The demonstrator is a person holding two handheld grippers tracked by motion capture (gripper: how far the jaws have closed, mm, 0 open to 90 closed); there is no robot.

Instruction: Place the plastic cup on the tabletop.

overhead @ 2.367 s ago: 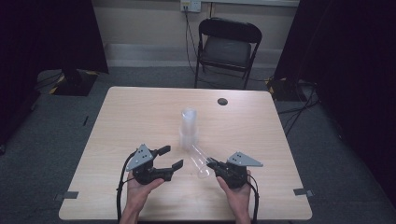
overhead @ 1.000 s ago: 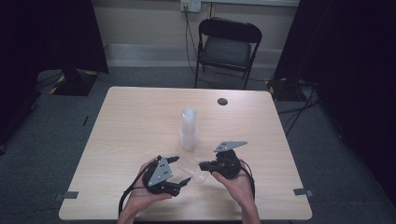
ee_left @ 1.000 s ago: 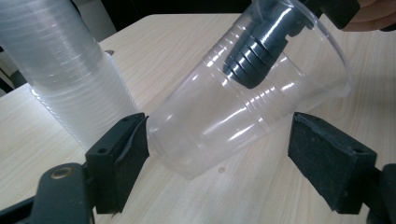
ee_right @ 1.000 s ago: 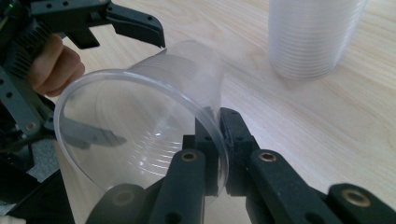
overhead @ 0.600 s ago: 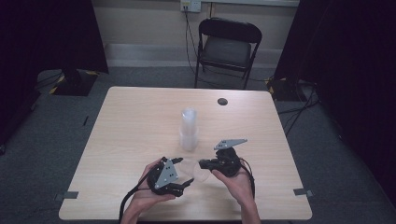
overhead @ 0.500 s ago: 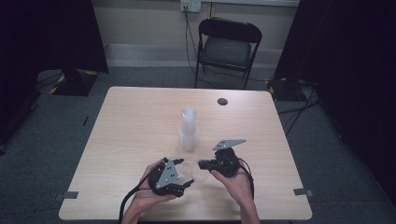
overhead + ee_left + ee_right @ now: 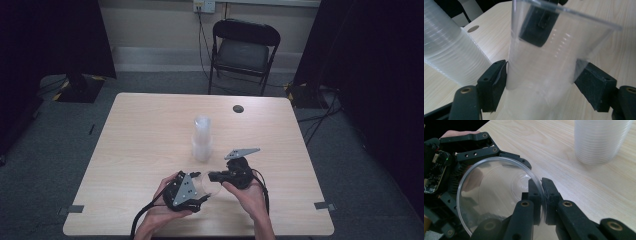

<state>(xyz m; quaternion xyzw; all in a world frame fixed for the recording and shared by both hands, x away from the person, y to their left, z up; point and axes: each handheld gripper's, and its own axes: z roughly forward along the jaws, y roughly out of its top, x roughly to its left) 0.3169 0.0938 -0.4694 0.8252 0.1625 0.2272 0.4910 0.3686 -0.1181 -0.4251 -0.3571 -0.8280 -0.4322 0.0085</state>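
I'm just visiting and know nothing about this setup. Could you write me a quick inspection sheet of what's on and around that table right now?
Surface: pale wooden table, with a dark round disc near its far edge.
Job's things: upright stack of clear cups; one clear cup held between both grippers.
Clutter: nothing seen.
Grippers: left gripper has its fingers around the cup's body; right gripper pinches the cup's rim.
Cables: black cable trails from the left gripper off the near edge.
Surroundings: black folding chair, grey carpet, dark curtains.

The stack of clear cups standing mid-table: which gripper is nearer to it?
Right. The right gripper sits just below and right of the stack of cups; the left gripper is farther toward the person, below it.
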